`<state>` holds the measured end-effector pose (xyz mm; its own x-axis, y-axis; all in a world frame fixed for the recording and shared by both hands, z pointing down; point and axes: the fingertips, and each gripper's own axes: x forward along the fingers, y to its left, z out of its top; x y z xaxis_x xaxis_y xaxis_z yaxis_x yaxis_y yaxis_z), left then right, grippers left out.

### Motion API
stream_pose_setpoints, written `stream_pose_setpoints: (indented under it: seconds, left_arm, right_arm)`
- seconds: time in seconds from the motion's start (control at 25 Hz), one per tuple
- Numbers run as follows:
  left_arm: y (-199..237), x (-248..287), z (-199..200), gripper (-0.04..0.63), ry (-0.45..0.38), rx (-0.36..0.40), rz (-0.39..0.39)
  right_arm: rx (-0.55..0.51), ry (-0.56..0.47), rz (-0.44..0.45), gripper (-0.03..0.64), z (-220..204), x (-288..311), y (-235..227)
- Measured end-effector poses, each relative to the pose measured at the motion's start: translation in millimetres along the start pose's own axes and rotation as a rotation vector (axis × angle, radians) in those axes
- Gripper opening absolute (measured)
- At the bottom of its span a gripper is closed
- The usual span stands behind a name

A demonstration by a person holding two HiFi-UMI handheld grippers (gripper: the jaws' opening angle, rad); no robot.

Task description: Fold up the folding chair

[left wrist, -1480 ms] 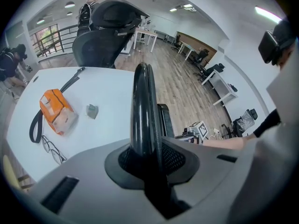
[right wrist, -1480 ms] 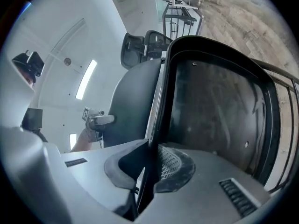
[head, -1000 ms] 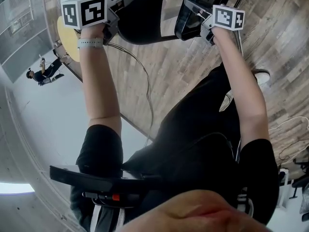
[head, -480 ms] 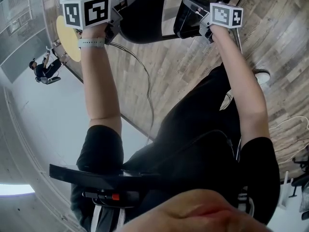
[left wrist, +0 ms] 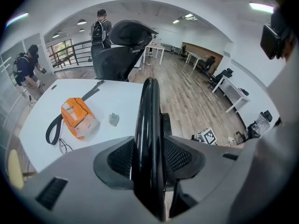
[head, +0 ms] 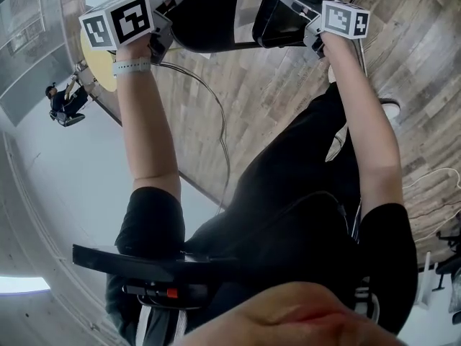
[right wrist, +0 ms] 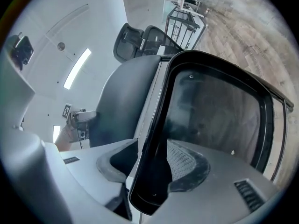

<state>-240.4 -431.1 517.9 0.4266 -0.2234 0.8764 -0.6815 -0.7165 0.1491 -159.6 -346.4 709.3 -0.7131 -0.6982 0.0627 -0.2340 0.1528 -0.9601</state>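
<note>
Both claws are letting go at once. The left claw point(left wrist: 148, 155) is opening its jaws around the glossy black rim of the folding chair point(left wrist: 148, 101), and the right claw point(right wrist: 148, 164) is opening too. The rim leans on one pad there, with a clear gap to the other. Neither claw is clamping now, so I judge this a release to re-grip, or the end of the fold.

The chair stands just beside the white desk point(left wrist: 100, 101), on the side nearest me. Its dark smoked panel in a black frame lies almost flat against a grey shell, which looks nearly folded to me.
</note>
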Motion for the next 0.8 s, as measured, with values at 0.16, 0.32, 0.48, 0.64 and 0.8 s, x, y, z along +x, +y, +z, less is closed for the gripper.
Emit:
stream_pose_setpoints:
  seconds: [0.16,0.32,0.48,0.64,0.8]
  left_arm:
    - [-1,4,-10,0.178,0.004,-0.007,0.017]
    - [4,-20,-6,0.179,-0.062,0.001,0.091]
    - [17,-62,1,0.179,-0.192,-0.008,0.215]
    - [-2,-106,8,0.179,-0.366,0.026,0.284]
    - [-77,-141,-4,0.179,-0.496,0.083,0.209]
  right_arm:
    - [-0.010,0.000,0.004,0.170,-1,0,3]
    - [-0.043,0.008,-0.020,0.170,-3,-16,13]
    - [-0.122,0.020,-0.061,0.171,5,-53,28]
    - [-0.354,0.036,-0.067,0.170,25,-106,75]
    - [-0.614,0.102,-0.098,0.169,9,-179,143]
